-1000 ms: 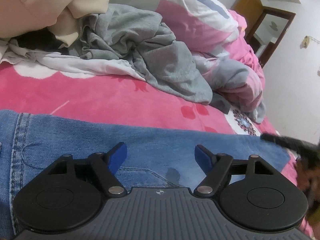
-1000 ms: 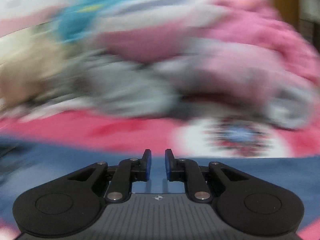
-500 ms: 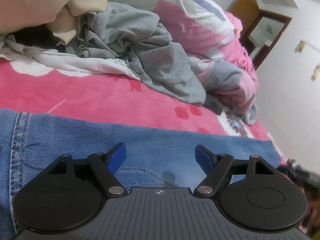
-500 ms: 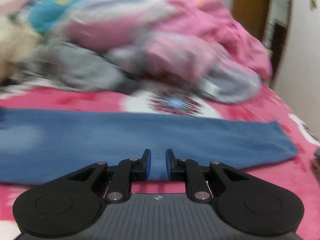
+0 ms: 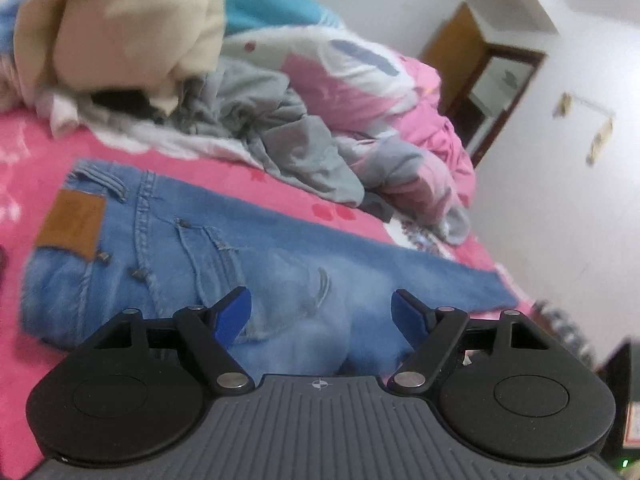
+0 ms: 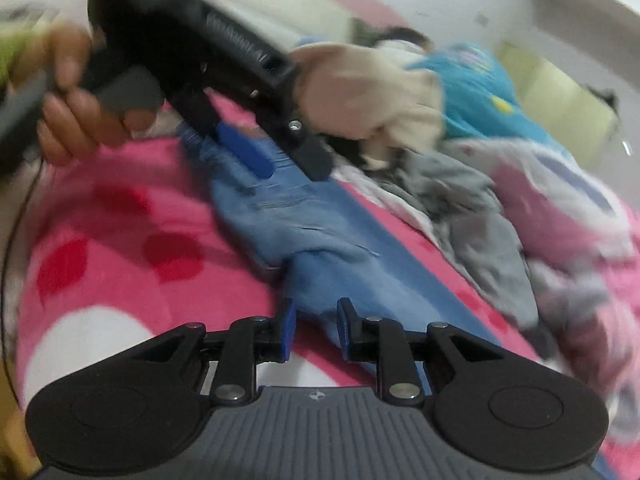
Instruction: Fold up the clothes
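Blue jeans (image 5: 248, 248) lie flat on the pink bedspread (image 5: 36, 148), folded lengthwise, with the waistband and a brown leather patch (image 5: 72, 222) at the left and the leg end at the right. My left gripper (image 5: 322, 312) hovers open over the seat of the jeans, nothing between its fingers. The right wrist view shows that left gripper (image 6: 280, 164) in a hand (image 6: 68, 120) above the waist end of the jeans (image 6: 320, 240). My right gripper (image 6: 316, 324) is low over the lower leg; its jaws are opening, a narrow gap apart. Denim shows in the gap, unpinched.
A heap of clothes lies behind the jeans: a grey garment (image 5: 280, 136), a beige one (image 5: 120, 32), a teal one (image 6: 476, 88) and a pink and white quilt (image 5: 360, 80). A wooden door and mirror (image 5: 492, 80) stand by the white wall past the bed's right edge.
The left view has drawn back, so the waistband and patch now show. The right view has swung and rolled to face along the jeans toward the left gripper, and its jaws have parted a little.
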A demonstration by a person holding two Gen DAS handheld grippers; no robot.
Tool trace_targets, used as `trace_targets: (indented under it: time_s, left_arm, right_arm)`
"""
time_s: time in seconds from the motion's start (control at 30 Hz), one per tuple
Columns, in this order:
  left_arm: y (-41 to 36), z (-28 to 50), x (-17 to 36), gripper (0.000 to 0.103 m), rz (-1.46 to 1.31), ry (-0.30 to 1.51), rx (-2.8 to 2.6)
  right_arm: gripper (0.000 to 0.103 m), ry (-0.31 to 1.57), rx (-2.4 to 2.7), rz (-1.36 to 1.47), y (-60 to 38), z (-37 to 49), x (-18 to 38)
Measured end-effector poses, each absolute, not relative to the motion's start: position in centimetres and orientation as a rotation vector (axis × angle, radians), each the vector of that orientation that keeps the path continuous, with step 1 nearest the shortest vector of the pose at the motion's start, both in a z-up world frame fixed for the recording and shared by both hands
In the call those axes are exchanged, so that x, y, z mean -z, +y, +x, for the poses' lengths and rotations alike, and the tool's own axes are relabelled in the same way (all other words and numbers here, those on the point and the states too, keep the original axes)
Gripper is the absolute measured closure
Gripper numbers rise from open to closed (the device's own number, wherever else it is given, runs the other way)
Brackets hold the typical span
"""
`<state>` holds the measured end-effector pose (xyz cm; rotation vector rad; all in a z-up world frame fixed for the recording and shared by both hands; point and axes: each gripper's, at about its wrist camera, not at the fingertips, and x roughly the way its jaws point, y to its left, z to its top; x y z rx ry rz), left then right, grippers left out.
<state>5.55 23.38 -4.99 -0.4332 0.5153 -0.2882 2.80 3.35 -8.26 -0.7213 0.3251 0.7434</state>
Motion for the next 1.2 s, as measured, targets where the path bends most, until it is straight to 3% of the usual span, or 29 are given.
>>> trace_targets:
  time_s: [0.17, 0.3, 0.6, 0.67, 0.73, 0.8, 1.2]
  left_arm:
    - [22.3, 4.9, 6.4, 0.026, -0.345, 0.472, 0.243]
    - [22.4, 5.3, 7.2, 0.026, -0.343, 0.413, 0.244]
    - [22.8, 6.3, 7.8, 0.025, -0.343, 0.344, 0.239]
    - [22.9, 6.2, 7.9, 0.025, -0.352, 0.336, 0.242]
    - [22.8, 6.2, 7.9, 0.026, -0.346, 0.335, 0.240]
    - [23.0, 6.1, 8.0, 0.026, -0.350, 0.334, 0.242]
    - [25.1, 5.8, 8.0, 0.031, -0.452, 0.304, 0.233]
  right_arm:
    - [0.080, 0.442, -0.693, -0.558, 3.6, 3.4, 8.2]
    - [0.080, 0.612, -0.673, -0.150, 0.6, 4.9, 8.3]
    - [0.079, 0.544, -0.682, 0.039, 0.9, 7.2, 9.3]
    - [0.080, 0.546, -0.667, 0.032, 1.3, 7.3, 9.5]
    - [0.094, 0.544, -0.661, 0.037, 1.2, 7.5, 9.5]
    - [0.097, 0.524, -0.666, 0.034, 0.8, 7.3, 9.0]
    - [0.100, 0.487, -0.747, -0.048, -2.4, 6.8, 6.6]
